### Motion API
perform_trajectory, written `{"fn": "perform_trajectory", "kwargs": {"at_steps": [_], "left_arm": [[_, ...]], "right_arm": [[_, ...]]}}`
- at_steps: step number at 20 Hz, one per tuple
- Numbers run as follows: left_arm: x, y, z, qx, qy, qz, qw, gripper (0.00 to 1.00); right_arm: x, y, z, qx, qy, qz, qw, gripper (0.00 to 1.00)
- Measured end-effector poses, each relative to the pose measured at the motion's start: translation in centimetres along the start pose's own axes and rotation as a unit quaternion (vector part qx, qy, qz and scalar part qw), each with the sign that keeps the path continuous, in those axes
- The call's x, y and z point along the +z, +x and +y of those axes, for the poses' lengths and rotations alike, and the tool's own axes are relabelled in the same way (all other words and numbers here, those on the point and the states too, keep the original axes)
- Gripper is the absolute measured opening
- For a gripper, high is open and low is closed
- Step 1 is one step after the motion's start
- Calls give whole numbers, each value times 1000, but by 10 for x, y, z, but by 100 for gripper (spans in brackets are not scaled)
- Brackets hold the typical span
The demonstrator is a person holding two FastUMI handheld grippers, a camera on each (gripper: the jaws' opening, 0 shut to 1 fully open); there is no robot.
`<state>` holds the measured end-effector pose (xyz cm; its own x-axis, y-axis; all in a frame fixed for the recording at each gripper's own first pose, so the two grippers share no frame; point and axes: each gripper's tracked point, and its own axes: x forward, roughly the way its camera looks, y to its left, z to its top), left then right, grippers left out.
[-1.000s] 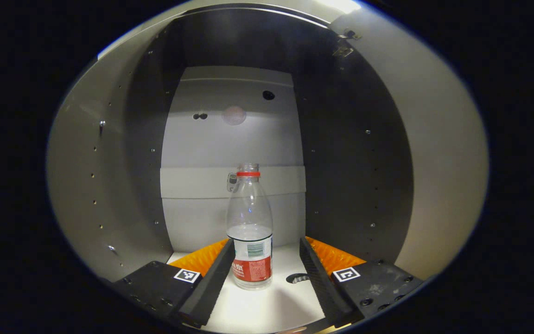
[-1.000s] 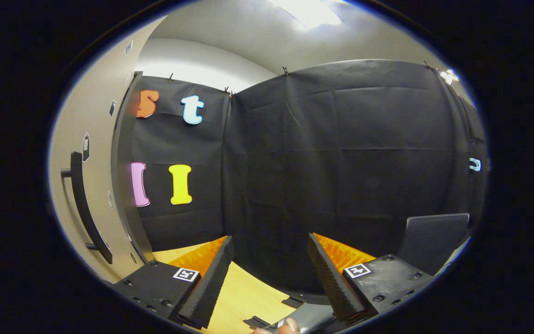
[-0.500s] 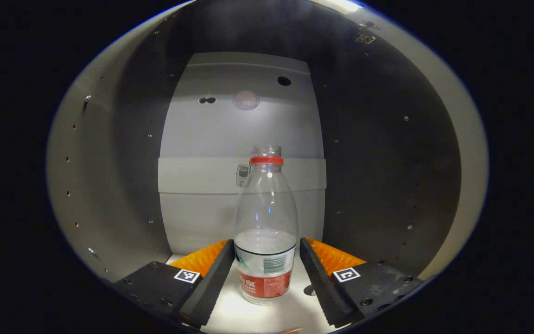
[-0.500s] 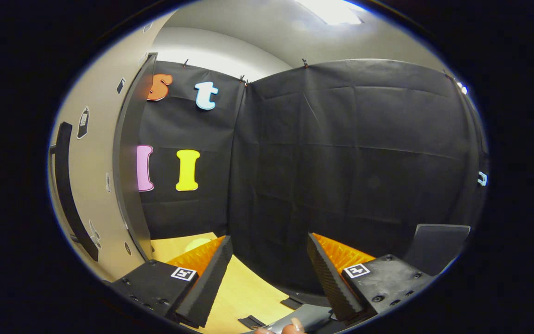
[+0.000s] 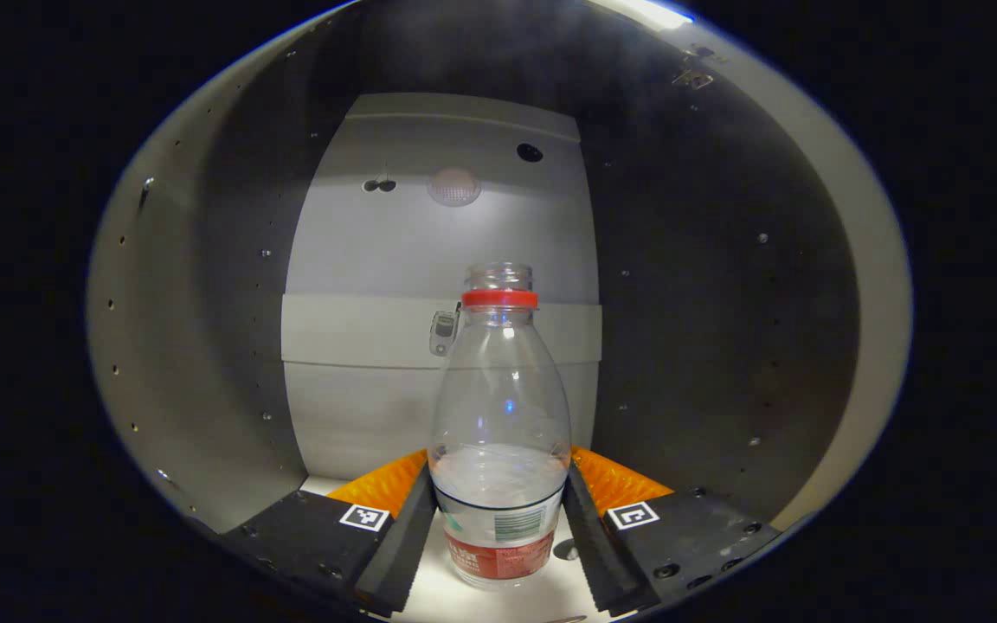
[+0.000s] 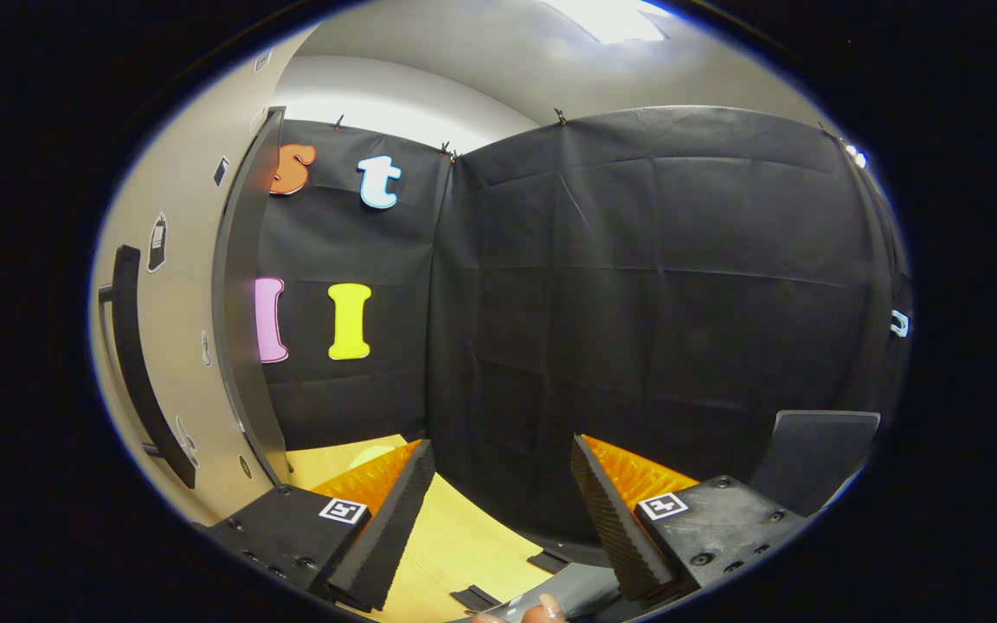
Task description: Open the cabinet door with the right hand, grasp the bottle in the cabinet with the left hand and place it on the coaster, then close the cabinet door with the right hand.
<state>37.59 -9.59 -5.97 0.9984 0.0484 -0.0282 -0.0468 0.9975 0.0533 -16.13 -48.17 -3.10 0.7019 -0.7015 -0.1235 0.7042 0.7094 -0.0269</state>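
Inside the grey cabinet (image 5: 204, 346), the upright clear plastic bottle (image 5: 499, 407) stands between the left gripper (image 5: 498, 536) fingers (apparently touching, grip unconfirmed).

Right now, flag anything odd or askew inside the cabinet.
Nothing stands out. The bottle stands upright on the cabinet floor with no spill; the left gripper has a finger close on each side. The bottle has no cap on its neck.

Black cloth wall (image 6: 654, 285), wooden tabletop (image 6: 455, 545)
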Motion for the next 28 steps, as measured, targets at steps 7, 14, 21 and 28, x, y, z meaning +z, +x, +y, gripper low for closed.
{"fn": "perform_trajectory", "kwargs": {"at_steps": [7,14,21,28], "left_arm": [[35,-77,3,-38,4,-17,999,76],[38,-168,32,-77,5,-6,997,76],[37,-212,57,-137,-61,0,989,77],[21,-222,65,-132,-37,29,990,76]], "right_arm": [[17,-53,19,19,6,-30,999,94],[34,-131,58,46,-8,-47,998,94],[54,-198,145,137,-6,-64,988,97],[39,-229,252,231,-10,-54,971,98]]}}
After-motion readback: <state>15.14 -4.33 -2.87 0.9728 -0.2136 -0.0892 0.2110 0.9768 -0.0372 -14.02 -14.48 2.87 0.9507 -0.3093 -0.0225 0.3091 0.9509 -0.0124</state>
